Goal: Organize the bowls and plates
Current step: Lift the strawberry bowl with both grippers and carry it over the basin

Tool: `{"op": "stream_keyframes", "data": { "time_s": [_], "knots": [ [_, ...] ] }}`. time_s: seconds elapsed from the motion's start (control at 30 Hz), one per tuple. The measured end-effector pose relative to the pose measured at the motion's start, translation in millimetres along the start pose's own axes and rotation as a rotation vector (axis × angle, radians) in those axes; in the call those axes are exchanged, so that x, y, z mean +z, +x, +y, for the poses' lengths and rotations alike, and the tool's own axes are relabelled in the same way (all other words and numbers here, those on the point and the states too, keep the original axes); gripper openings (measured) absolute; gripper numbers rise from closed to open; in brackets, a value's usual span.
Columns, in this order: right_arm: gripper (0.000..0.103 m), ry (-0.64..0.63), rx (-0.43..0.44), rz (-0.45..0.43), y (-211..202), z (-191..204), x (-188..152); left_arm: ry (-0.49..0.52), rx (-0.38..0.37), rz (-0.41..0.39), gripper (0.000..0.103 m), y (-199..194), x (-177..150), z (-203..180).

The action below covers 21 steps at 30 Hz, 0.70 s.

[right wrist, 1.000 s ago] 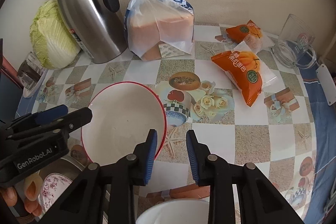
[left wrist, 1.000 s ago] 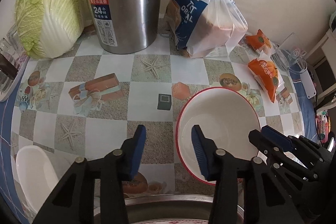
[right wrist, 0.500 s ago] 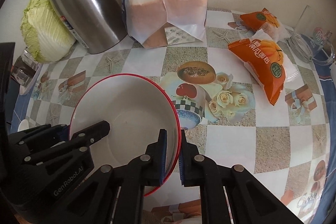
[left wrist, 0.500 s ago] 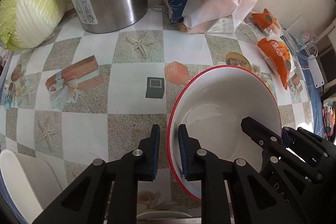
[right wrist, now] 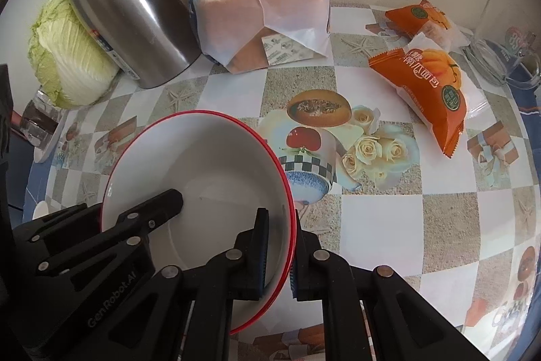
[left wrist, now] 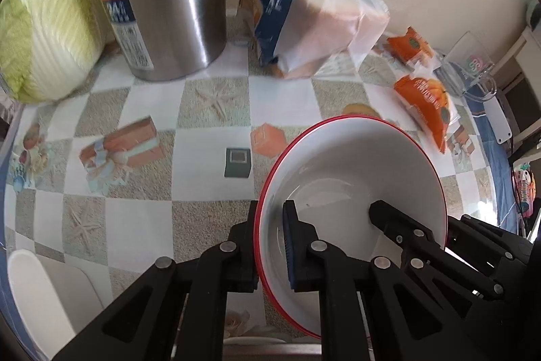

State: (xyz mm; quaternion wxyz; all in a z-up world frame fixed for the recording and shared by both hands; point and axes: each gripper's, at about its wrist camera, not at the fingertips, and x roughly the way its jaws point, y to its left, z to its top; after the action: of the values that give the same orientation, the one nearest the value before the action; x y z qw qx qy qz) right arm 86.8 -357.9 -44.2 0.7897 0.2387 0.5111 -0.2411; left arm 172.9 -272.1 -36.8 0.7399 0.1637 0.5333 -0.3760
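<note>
Above patterned tablecloth (left wrist: 209,110), both tongs (left wrist: 270,242) (right wrist: 279,254) pinch bowl (left wrist: 355,171) rim.

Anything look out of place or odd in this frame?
Nothing is spilled or broken. Only the red-rimmed bowl sits tilted, because the left gripper and right gripper each clamp its rim on opposite sides.
</note>
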Motion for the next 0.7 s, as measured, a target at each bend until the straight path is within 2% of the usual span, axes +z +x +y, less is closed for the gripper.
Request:
{"op": "stream_keyframes", "data": {
  "time_s": [0.33, 0.53, 0.7],
  "knots": [
    [0.011, 0.005, 0.038, -0.081, -58.5, 7.9, -6.4, -0.037, 0.006, -0.093, 0.012, -62.0, -14.3, -2.1],
    [0.011, -0.027, 0.026, -0.111, -87.7, 18.6, -28.9, -0.065, -0.008, -0.13, 0.012, -88.3, -40.9, 2.3],
    [0.011, -0.039, 0.035, -0.115, -101.0, 27.2, -51.7, -0.099, -0.007, -0.129, 0.012, -101.6, -64.6, 5.7]
  ]
}}
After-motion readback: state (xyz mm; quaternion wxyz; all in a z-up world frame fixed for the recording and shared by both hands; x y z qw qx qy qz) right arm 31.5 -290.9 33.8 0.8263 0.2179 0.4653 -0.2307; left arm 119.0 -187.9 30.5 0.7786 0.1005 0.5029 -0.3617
